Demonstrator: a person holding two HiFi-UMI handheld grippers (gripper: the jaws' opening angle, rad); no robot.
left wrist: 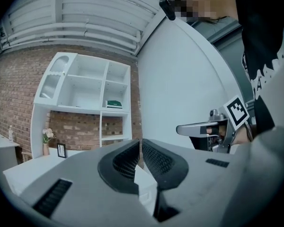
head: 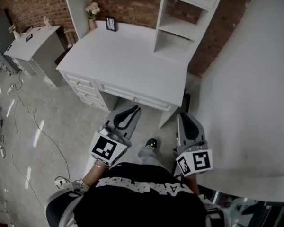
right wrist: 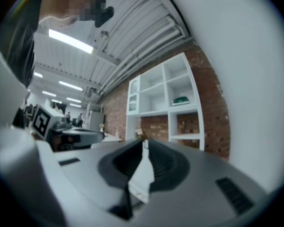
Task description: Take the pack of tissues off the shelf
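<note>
Both pairs of jaws are pressed together and empty. The left gripper (left wrist: 141, 145) and right gripper (right wrist: 144, 144) point level, side by side, short of the front edge of the one white desk (head: 132, 56). A curved white wall (head: 255, 79) crowds the right gripper's outer side, while open floor (head: 47, 117) lies left. Ahead and above, the single green pack of tissues (left wrist: 114, 104) lies in an upper shelf (left wrist: 114, 110) compartment. One flower vase (head: 92, 14) and one picture frame (head: 111, 23) stand ahead-left.

No legible text; white print (head: 142, 187) on black shirt (head: 132, 206) unreadable.
</note>
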